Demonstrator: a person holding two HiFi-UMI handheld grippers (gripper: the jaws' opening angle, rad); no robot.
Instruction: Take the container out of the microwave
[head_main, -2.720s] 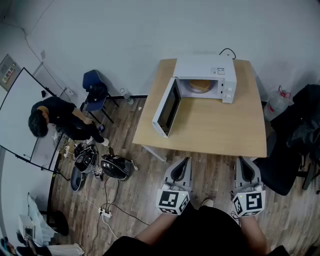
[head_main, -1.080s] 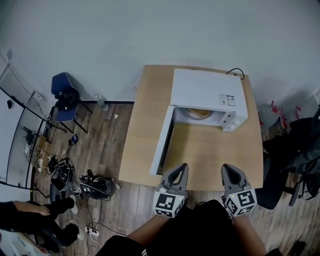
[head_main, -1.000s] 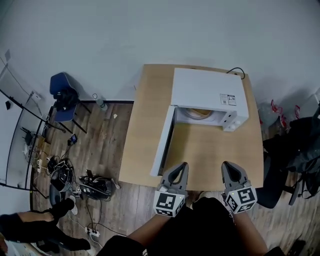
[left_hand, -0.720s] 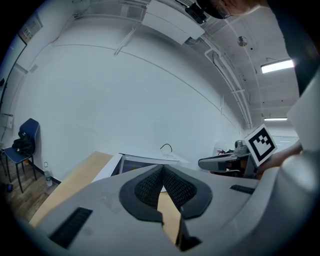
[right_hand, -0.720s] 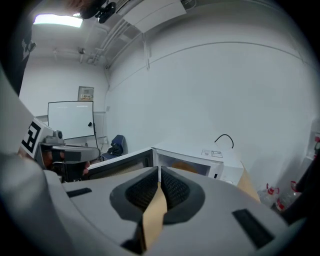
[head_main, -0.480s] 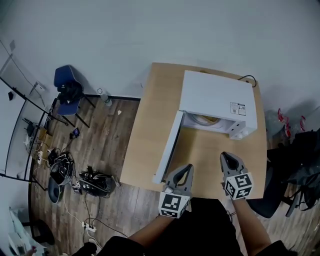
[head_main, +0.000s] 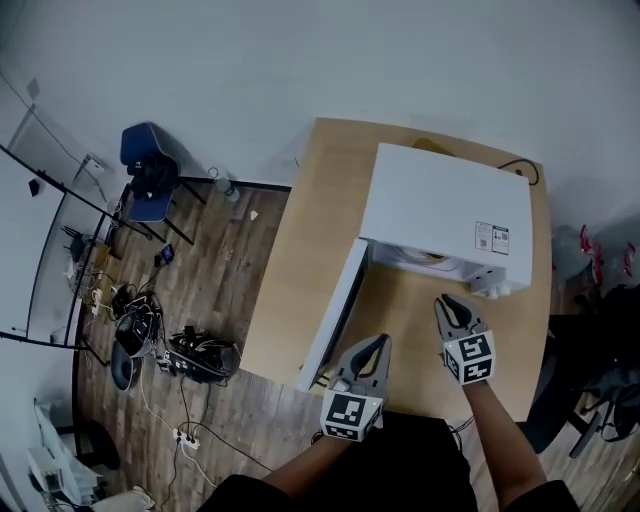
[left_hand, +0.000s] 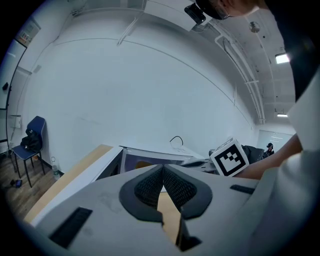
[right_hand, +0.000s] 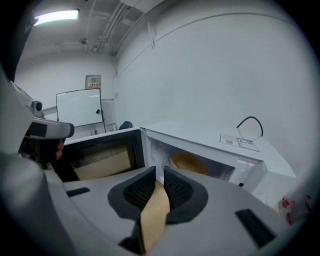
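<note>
wooden table (head_main: 310, 250) is bearing the open microwave (head_main: 445, 215), container (right_hand: 189, 163) inside; left gripper (head_main: 377, 342) is hovering, jaws pressed together; right gripper (head_main: 450, 301) has just been opening, empty.

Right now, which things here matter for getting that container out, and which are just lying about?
For the job: microwave, its open door, the tan container inside, the right gripper (jaws just been opening, nothing between them), the left gripper (shut, empty).
Just lying about: blue chair, bottle by the wall, tangle of cables on the floor.
</note>
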